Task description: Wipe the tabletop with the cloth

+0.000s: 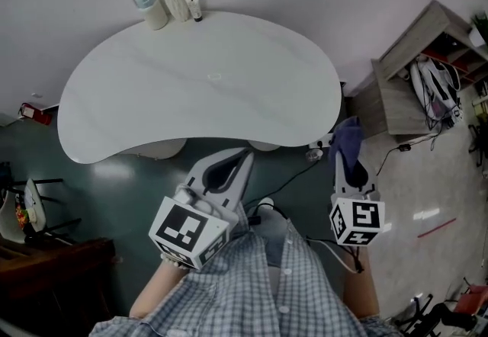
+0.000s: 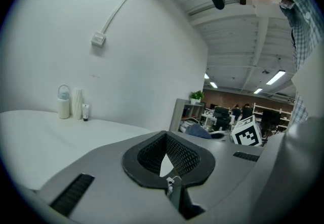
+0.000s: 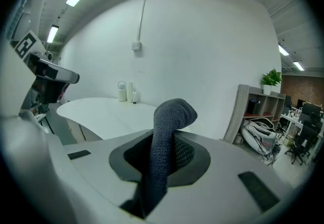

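The white kidney-shaped table (image 1: 206, 84) lies ahead of both grippers, and its top is bare apart from items at its far edge. A dark blue cloth (image 1: 348, 141) hangs pinched in my right gripper (image 1: 338, 154), off the table's right front corner and above the floor. In the right gripper view the cloth (image 3: 172, 116) stands up out of the shut jaws of the right gripper (image 3: 164, 154). My left gripper (image 1: 245, 152) hovers just short of the table's front edge. Its jaws are shut with nothing in them (image 2: 164, 159).
A jar and two small bottles (image 1: 164, 1) stand at the table's far left edge by the wall. A wooden shelf unit (image 1: 412, 76) with bags stands to the right. A cable (image 1: 396, 151) crosses the floor there. Dark furniture (image 1: 46, 259) sits at the lower left.
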